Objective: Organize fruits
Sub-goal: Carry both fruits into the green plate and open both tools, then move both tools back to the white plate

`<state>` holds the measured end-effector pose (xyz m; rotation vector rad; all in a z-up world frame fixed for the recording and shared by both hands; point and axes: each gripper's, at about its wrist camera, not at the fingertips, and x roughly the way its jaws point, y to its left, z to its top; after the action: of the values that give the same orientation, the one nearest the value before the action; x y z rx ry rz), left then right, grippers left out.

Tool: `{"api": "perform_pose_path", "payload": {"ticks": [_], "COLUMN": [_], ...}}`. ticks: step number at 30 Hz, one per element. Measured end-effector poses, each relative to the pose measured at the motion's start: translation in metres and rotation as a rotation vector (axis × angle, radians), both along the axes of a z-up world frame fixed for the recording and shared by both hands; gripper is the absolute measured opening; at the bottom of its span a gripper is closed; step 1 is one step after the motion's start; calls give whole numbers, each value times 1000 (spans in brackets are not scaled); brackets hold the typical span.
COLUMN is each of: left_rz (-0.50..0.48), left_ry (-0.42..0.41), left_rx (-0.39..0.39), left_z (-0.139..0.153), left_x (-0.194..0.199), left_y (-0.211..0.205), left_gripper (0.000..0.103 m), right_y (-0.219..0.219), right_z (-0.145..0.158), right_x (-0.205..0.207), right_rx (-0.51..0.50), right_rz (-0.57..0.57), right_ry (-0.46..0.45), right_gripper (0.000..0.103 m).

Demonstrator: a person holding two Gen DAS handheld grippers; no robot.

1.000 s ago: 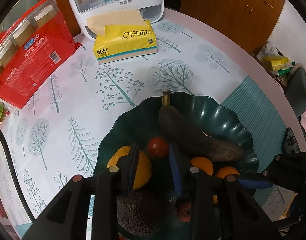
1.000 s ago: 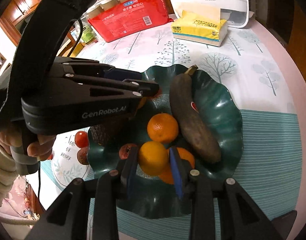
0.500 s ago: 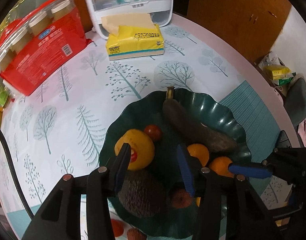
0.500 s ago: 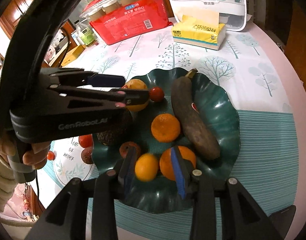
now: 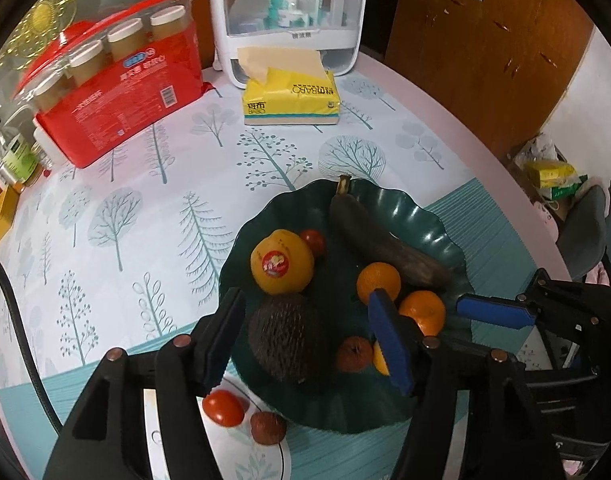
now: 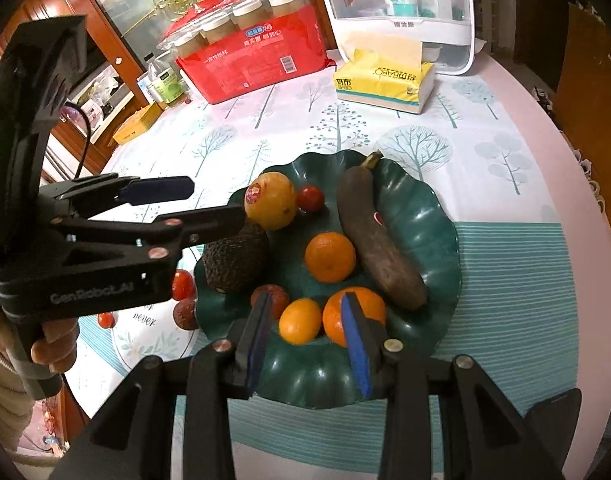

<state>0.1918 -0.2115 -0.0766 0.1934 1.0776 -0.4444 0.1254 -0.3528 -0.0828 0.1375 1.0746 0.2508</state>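
Left gripper (image 5: pixel 309 336) and right gripper (image 6: pixel 305 336), both spread and holding nothing, hover above the green plate (image 6: pixel 441 216) of fruit on the tabletop (image 5: pixel 153 208); avocado (image 5: pixel 287 336) beneath left.

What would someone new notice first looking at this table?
Probably the dark green scalloped bowl near the table's front edge, holding a blackened banana, oranges and a stickered yellow fruit. Behind it, a bright red pack of cups and a yellow tissue pack stand out.
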Motion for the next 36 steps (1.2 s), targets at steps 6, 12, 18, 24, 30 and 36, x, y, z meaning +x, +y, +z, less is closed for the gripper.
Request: {"api": "perform_pose_path", "payload": {"ticks": [6, 12, 18, 24, 30, 36], "left_rz": [25, 62, 108, 147, 202, 258], "left_ry": [-10, -44, -84, -118, -141, -120], "left_rx": [-32, -51, -73, -75, -59, -31], "left_z": [11, 29, 52, 69, 77, 63], "left_x": [-13, -26, -41, -57, -71, -78], "left_y": [15, 38, 76, 118, 167, 214], "left_gripper": [70, 75, 77, 78, 78, 78], "right_y": [6, 16, 37, 68, 105, 134], "right_z": [12, 29, 44, 55, 57, 46], "right_x": [-11, -22, -32, -41, -45, -44], "right_rx": [-18, -33, -33, -22, -17, -5], "right_rz": [-5, -7, 3, 23, 49, 44], "right_ry": [-22, -55, -89, -111, -121, -106], "right_gripper": [36, 36, 36, 36, 36, 36]}}
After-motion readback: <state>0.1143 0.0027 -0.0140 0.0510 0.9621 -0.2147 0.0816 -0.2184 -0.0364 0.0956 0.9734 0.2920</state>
